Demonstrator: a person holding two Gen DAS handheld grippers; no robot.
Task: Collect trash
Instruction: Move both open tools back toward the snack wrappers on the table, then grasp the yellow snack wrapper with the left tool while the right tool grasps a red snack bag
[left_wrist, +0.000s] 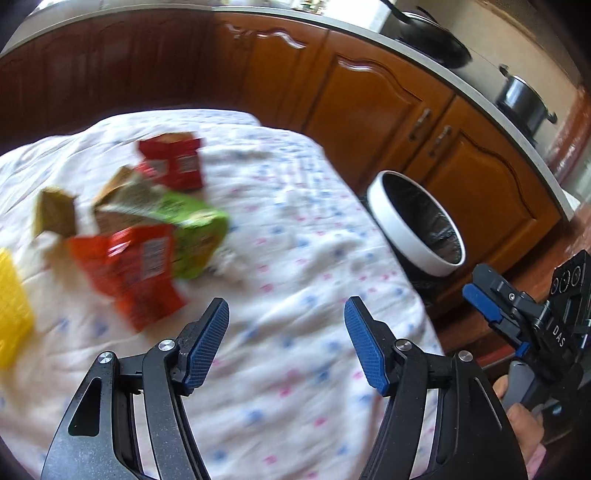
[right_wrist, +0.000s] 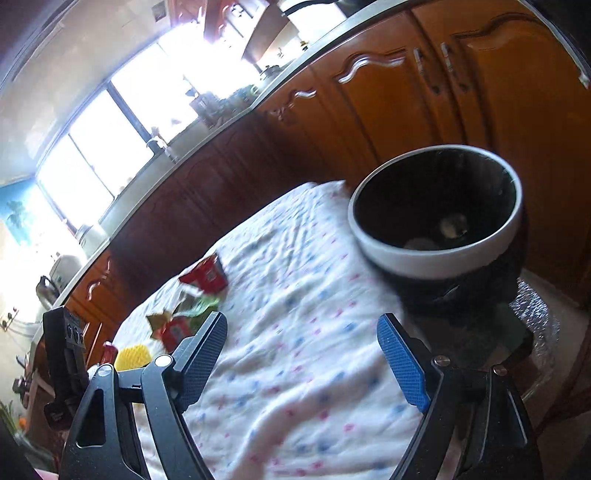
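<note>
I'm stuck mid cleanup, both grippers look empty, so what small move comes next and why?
Probably ease the open left gripper forward and left toward the orange wrapper, the nearest of the wrappers on the tablecloth. Both grippers are empty, and the bin stands at the table's edge.

Daylight from the window (right_wrist: 122, 122) is blown out to glare. Both views show motion blur and fisheye bending, with dark vignetted corners.

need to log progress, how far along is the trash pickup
Early or midway. Done: the bin holds a couple of pale bits at its bottom. In hand: nothing; left gripper and right gripper have open, empty jaws. Left: red packet, green bag, orange packet and brown scraps lie on the cloth.
</note>
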